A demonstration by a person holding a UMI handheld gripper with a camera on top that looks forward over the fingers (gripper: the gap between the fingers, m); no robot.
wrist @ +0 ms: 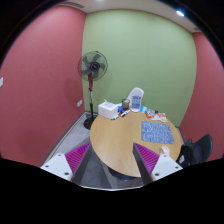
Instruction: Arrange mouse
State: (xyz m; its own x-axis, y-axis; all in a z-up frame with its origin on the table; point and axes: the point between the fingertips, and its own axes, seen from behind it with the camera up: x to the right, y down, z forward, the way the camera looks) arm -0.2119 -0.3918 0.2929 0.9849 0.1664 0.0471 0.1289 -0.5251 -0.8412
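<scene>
Magenta pads line the inner faces of the two fingers, which stand wide apart with nothing held between them. They hover high above the near edge of a round wooden desk, looking down and across it.

A mouse cannot be made out with any certainty from this height; the small things on the desk are too tiny to name. A small white object lies near the right finger's tip, close to the desk's right edge, and whether it is the mouse cannot be told. It sits apart from the fingers, not between them.

Further across the desk lies a blue patterned mat, flat on the wood, beyond the fingers and to the right. At the far side of the desk stand a white box, and just beside it a blue and white bag or carton, with a few smaller items near them. A dark chair stands at the desk's right side.

Behind the desk a pedestal fan with a dark red centre stands upright on the grey floor, near the corner where a pink-red wall meets a green wall. A ceiling light shows above the green wall.
</scene>
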